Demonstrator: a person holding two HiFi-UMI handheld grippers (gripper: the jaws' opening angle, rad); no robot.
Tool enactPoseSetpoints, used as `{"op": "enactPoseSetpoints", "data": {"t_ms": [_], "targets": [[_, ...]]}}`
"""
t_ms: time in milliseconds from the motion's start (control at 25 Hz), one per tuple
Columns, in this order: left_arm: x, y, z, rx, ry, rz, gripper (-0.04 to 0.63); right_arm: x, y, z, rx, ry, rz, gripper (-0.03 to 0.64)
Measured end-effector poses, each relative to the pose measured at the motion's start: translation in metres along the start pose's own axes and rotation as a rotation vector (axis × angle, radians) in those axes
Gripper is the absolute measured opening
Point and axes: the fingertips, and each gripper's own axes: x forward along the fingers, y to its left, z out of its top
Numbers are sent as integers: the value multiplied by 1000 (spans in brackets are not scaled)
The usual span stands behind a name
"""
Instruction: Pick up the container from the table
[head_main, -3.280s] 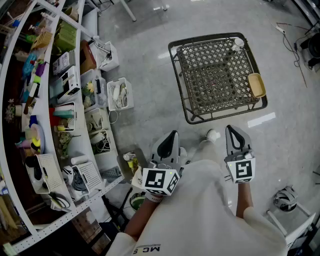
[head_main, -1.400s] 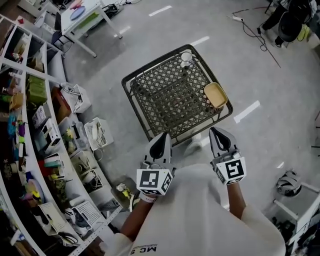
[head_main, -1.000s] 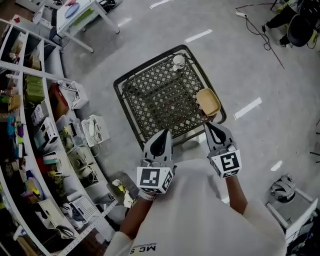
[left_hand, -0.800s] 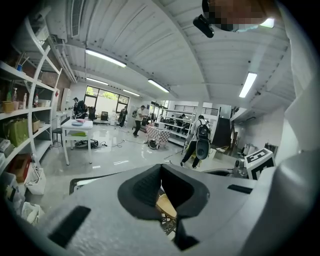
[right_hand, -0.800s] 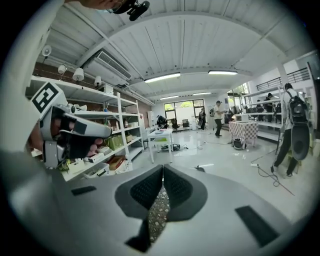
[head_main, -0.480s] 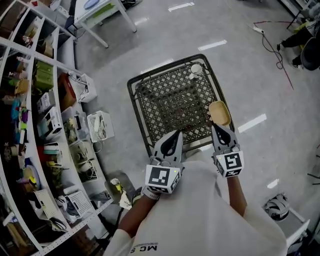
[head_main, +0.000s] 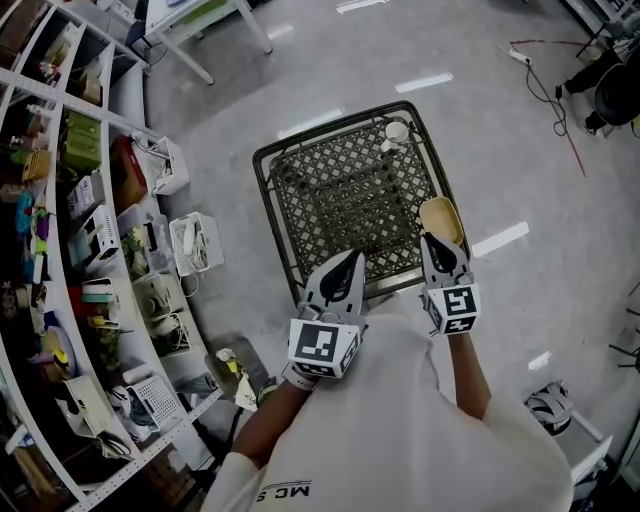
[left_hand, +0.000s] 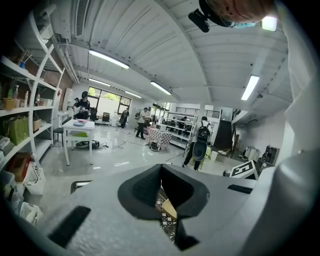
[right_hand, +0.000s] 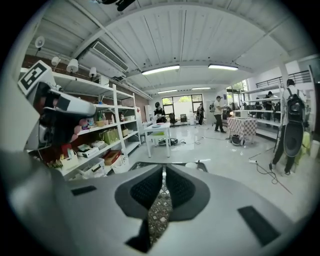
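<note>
A shallow yellow container (head_main: 440, 217) lies on the right edge of a dark metal lattice table (head_main: 350, 190). My right gripper (head_main: 437, 241) hovers just short of the container's near end, jaws shut with nothing between them. My left gripper (head_main: 350, 257) is over the table's near edge, also shut and empty. In the left gripper view the container (left_hand: 168, 209) shows as a yellow sliver below the closed fingertips (left_hand: 161, 168). The right gripper view shows only lattice (right_hand: 159, 210) under its closed tips (right_hand: 163, 169).
A white cup (head_main: 396, 131) stands at the table's far right corner. Crowded white shelves (head_main: 70, 220) and bins (head_main: 190, 245) line the left side. A white table (head_main: 190, 15) stands beyond. Cables (head_main: 560, 70) trail on the grey floor at the right.
Over the frames the table has come closer beneath me. Both grippers now reach its near edge, and the right one has closed in on the yellow container.
</note>
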Motion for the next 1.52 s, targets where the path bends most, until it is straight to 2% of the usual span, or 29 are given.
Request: {"op": "enactPoseSetpoints", "data": {"t_ms": [600,720,1520], "targets": [[7,0,-13,-35,41,27,22,39,-33,-68,-1,144,-31,35],[7,0,-20,-48,57,32,22,47,-37,-90,4,188,-32,81],[1,5,-37,-58,103,79,23,87,-77,-229,-5,471,-88,98]]}}
